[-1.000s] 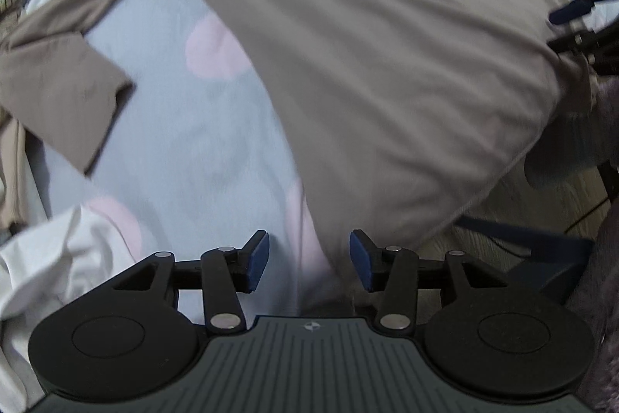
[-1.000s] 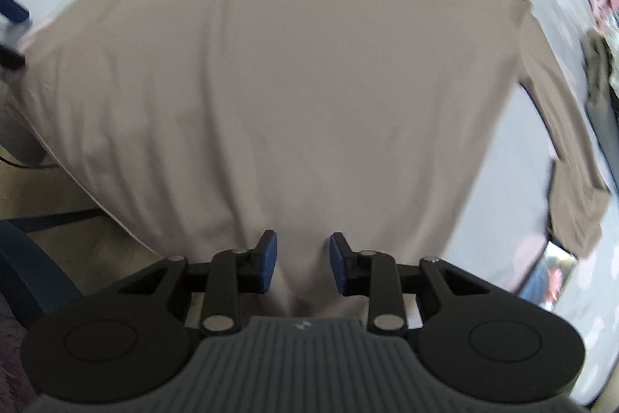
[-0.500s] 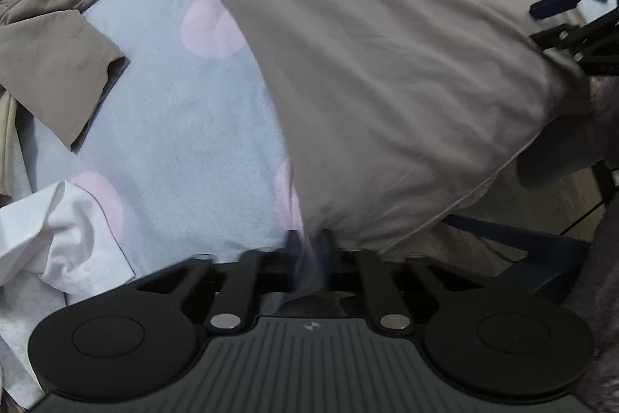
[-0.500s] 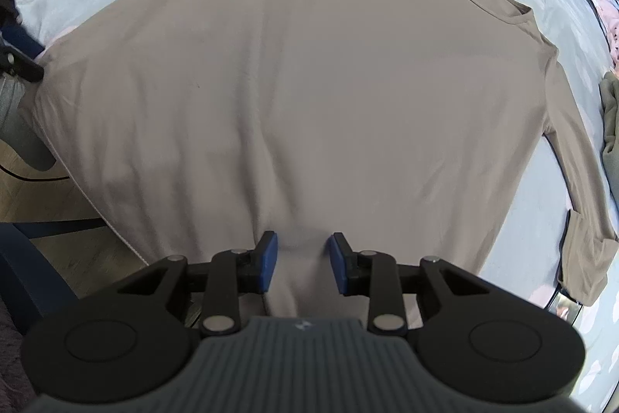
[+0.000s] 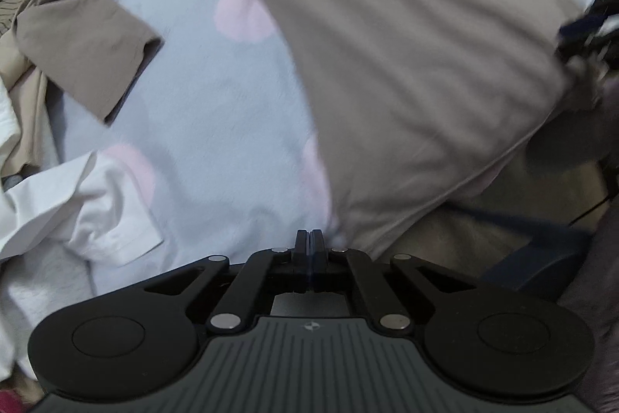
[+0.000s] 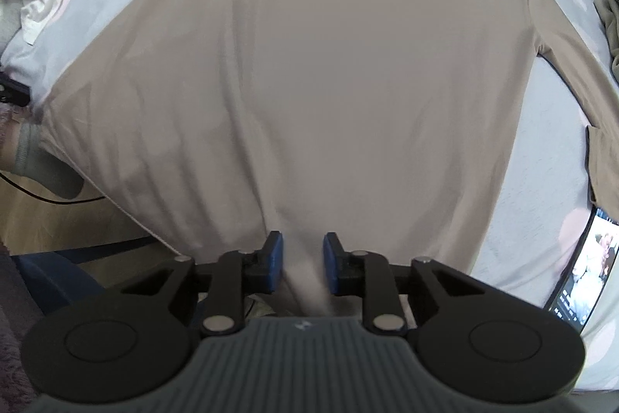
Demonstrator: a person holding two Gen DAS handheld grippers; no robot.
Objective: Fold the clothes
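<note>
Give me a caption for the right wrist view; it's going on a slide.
Right hand-held gripper, open, straddles a fold at the hem of a tan long-sleeved shirt spread on a dotted bedsheet.

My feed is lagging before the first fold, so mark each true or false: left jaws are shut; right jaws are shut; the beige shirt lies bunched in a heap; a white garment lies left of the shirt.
1. Left gripper jaws are shut: true, pads together at the beige shirt's hem corner.
2. Right gripper jaws are shut: false, they stand apart with hem fabric between them.
3. Shirt is bunched in a heap: false, it is spread flat on the bedsheet.
4. White garment lies left of the shirt: true.
</note>
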